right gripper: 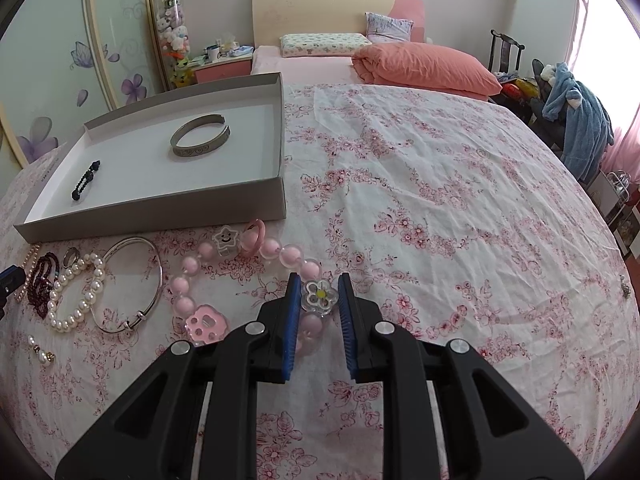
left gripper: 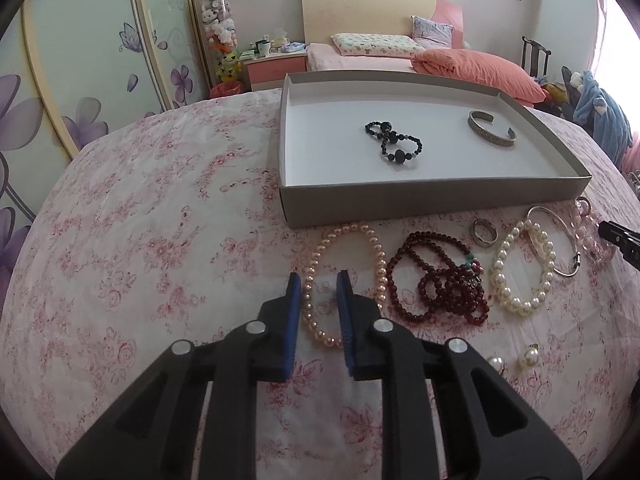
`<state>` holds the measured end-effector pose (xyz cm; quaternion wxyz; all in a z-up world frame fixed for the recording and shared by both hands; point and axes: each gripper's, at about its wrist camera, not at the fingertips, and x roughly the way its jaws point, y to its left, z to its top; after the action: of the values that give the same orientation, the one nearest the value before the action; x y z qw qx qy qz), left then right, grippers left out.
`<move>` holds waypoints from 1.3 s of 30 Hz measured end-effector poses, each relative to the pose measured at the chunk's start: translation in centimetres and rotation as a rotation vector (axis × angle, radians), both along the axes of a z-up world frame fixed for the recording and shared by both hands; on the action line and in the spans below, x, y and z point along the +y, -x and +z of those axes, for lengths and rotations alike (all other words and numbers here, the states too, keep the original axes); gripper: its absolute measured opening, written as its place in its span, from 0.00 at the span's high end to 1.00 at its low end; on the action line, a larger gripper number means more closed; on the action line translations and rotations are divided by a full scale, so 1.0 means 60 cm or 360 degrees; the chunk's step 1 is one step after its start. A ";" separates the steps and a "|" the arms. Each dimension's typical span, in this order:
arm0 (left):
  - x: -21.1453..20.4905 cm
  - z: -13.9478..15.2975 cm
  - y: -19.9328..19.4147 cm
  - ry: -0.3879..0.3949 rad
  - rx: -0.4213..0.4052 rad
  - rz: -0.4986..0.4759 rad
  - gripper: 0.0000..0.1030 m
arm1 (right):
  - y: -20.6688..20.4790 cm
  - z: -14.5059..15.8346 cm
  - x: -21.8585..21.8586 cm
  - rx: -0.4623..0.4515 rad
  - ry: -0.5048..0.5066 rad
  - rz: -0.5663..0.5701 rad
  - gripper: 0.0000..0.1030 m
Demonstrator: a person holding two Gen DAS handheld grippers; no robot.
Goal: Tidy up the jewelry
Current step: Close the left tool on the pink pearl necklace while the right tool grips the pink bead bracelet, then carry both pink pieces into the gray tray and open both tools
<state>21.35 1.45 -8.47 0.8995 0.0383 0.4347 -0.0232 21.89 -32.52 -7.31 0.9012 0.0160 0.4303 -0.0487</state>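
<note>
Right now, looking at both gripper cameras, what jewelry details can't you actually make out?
- Pink chunky bead bracelet: near part hidden behind the right gripper in the right wrist view; only partly visible at the right edge in the left wrist view.
- Pale pink pearl bracelet: near part hidden behind the left gripper, left wrist view.
- Pearl earrings: too small to show clasps.
- Cuff bangle engraving: too blurred to read.

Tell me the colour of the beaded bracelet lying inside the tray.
Black: the beaded bracelet in the tray shows best in the left wrist view.
</note>
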 end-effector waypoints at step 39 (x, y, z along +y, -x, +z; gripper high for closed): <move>0.038 0.105 0.098 0.0463 -0.0352 0.0064 0.94 | 0.097 0.114 0.054 -0.0526 -0.0539 0.0249 0.81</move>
<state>15.46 3.71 -2.19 0.9382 -0.0985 0.3258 -0.0635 16.06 -29.28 -0.49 0.9448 0.1413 0.2791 0.0972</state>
